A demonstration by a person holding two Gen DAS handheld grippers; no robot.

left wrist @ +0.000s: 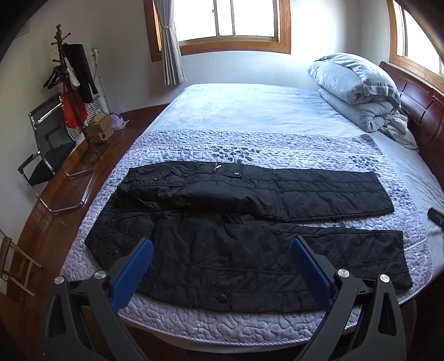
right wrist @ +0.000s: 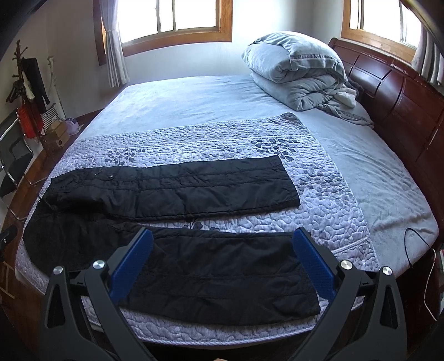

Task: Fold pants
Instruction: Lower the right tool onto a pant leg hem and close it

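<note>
Black pants are lying spread flat across a bed, on a pale purple quilted cover that is running across the near part of the mattress. The waist is pointing to the left side of the bed and the two legs are stretching to the right, lying apart with a strip of cover showing between them. The nearer leg is lying close to the front edge of the bed; the farther leg is sitting a little higher up the cover.

The left hand-held gripper is hovering above the waist end of the nearer leg, its two blue pads spread wide and holding nothing. The right hand-held gripper is hovering above the cuff end of the same leg, its blue pads also spread wide and empty. Neither one is touching the pants.

At the far right of the bed a folded grey duvet is sitting beside a dark wooden headboard. Two bright windows are glowing on the walls behind. On the wooden floor to the left, a coat rack hung with clothes is standing near a black chair.
</note>
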